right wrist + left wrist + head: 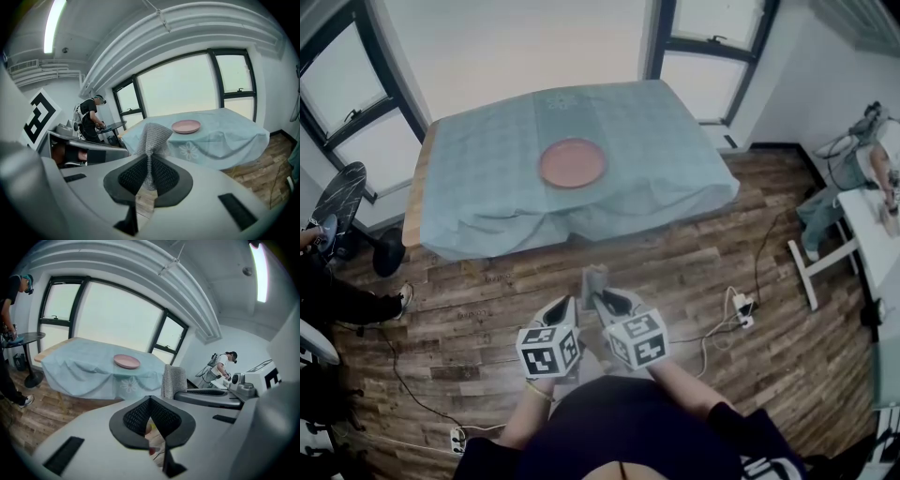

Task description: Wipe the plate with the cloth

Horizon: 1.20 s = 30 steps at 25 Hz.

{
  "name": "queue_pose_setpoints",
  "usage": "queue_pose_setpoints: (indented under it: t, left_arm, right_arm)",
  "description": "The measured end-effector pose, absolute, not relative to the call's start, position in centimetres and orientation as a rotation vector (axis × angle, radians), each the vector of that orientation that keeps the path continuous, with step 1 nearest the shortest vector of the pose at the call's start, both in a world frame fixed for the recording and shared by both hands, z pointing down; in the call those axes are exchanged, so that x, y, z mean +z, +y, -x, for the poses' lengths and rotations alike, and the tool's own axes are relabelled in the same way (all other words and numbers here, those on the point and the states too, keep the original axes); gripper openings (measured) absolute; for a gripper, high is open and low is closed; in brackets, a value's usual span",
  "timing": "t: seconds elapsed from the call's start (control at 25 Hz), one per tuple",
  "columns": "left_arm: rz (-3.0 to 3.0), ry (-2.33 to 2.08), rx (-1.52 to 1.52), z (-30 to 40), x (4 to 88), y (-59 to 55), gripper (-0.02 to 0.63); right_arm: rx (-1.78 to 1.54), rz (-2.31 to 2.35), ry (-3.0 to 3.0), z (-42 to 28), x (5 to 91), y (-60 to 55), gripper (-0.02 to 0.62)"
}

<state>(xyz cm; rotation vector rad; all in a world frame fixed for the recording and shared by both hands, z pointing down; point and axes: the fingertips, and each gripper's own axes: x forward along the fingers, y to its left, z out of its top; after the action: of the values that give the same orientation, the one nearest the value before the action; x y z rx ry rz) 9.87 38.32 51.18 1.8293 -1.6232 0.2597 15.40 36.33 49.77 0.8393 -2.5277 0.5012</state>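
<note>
Grey knitted cloth [151,138] sticks up from the right gripper [149,174], whose jaws are clamped on its lower end. The left gripper [151,411], just beside it, is closed on nothing. Well ahead of both, the pink plate [572,162] lies on the pale blue tablecloth [675,178].

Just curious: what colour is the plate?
The plate is pink; the head view shows it best.
</note>
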Motion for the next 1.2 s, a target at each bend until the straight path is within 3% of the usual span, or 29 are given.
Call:
queue_pose_setpoints:
  t: [0.6, 1.2]
  left_arm:
    - [-1.772, -1.643, 0.249, -9.1, 52.2, 35.8, 0.014]
    - [-1.796, -1.599, 0.277, -7.0, 53.3, 27.8, 0.014]
  right_arm:
    - [0.500, -0.772, -2.511, -15.2, 51.0, 34.8, 0.032]
    - [0.559, -0.851, -2.449, -14.0, 52.5, 26.4, 0.032]
